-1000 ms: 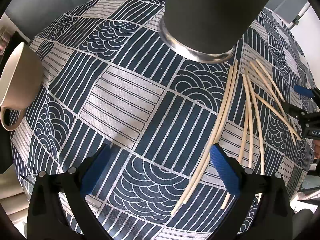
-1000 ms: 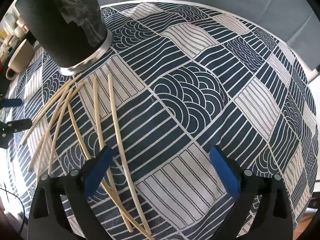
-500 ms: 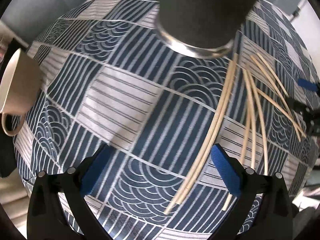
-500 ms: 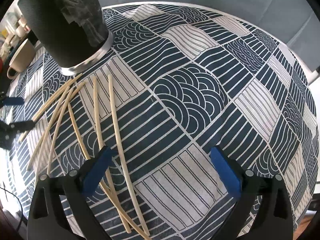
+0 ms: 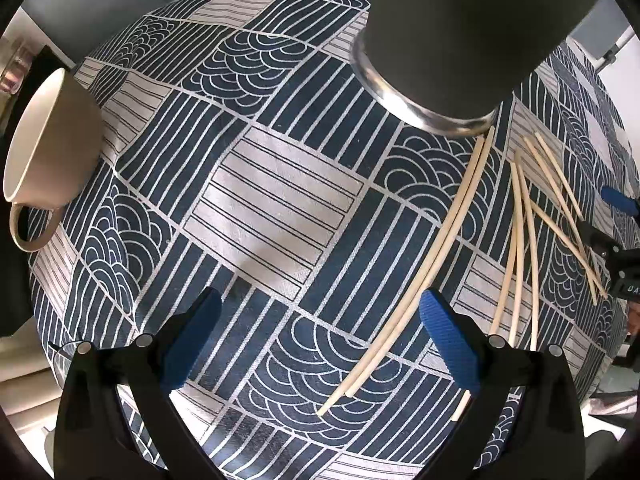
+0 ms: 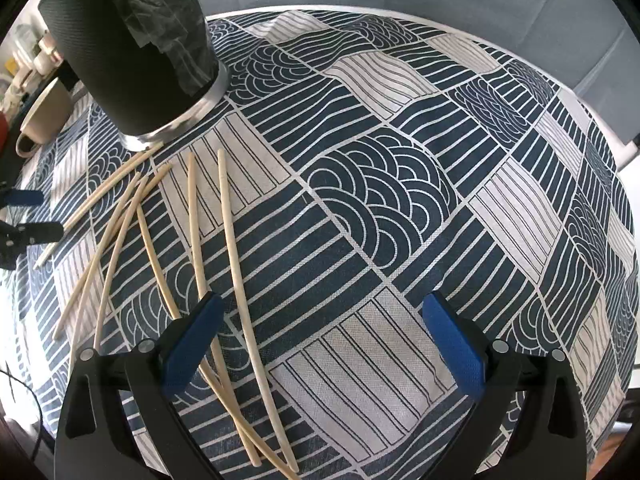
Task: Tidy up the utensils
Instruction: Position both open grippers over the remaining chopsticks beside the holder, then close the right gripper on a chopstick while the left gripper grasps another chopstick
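Note:
Several pale wooden chopsticks [image 5: 436, 244] lie loose on the patterned tablecloth, fanned out below a tall black cylindrical holder [image 5: 464, 36] with a silver base. In the right wrist view the chopsticks [image 6: 236, 264] lie left of centre and the holder [image 6: 132, 52] stands at top left. My left gripper [image 5: 320, 344] is open and empty above the cloth, with a pair of chopsticks ending just inside its right finger. My right gripper [image 6: 320, 344] is open and empty; two chopsticks pass beside its left finger [image 6: 192, 340].
A beige cup [image 5: 44, 148] sits at the left edge of the table, also seen in the right wrist view [image 6: 40, 120]. The round table's cloth [image 6: 400, 200] drops off at the rim. The other gripper shows at the right edge of the left wrist view [image 5: 616, 240].
My left gripper has shifted left and slightly back, so the holder and chopsticks sit further right in its view. The right gripper has barely moved. No chopstick has moved.

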A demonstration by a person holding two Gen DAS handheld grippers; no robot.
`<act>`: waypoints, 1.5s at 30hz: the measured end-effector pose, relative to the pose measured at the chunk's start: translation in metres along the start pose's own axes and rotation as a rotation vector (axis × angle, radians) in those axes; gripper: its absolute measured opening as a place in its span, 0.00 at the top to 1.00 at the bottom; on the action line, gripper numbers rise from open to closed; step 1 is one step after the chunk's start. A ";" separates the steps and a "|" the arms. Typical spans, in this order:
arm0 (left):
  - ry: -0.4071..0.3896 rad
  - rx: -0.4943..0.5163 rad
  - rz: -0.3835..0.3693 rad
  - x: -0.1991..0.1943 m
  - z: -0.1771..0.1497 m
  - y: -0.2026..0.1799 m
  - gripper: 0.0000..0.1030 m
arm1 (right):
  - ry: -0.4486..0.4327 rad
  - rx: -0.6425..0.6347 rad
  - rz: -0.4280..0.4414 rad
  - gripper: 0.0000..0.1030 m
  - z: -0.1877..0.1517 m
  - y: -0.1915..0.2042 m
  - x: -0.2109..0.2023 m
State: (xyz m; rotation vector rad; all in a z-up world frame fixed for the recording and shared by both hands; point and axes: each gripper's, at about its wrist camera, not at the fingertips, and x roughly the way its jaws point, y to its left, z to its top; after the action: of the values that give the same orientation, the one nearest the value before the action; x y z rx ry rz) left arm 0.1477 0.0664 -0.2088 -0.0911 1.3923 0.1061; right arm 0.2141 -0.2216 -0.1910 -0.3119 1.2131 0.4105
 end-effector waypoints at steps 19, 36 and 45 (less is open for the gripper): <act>-0.045 0.060 0.076 -0.006 0.017 -0.013 0.05 | -0.016 -0.005 0.002 0.07 -0.001 0.000 -0.001; -0.061 0.070 0.015 0.005 0.022 -0.040 0.04 | 0.103 -0.037 0.001 0.09 0.014 0.002 0.005; -0.113 0.078 -0.003 -0.021 -0.009 -0.040 0.79 | 0.078 -0.111 0.010 0.93 0.015 0.002 -0.011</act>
State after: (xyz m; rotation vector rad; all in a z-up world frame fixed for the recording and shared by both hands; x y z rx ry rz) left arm 0.1407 0.0252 -0.1895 -0.0219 1.2823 0.0533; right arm 0.2222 -0.2145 -0.1758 -0.4204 1.2713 0.4790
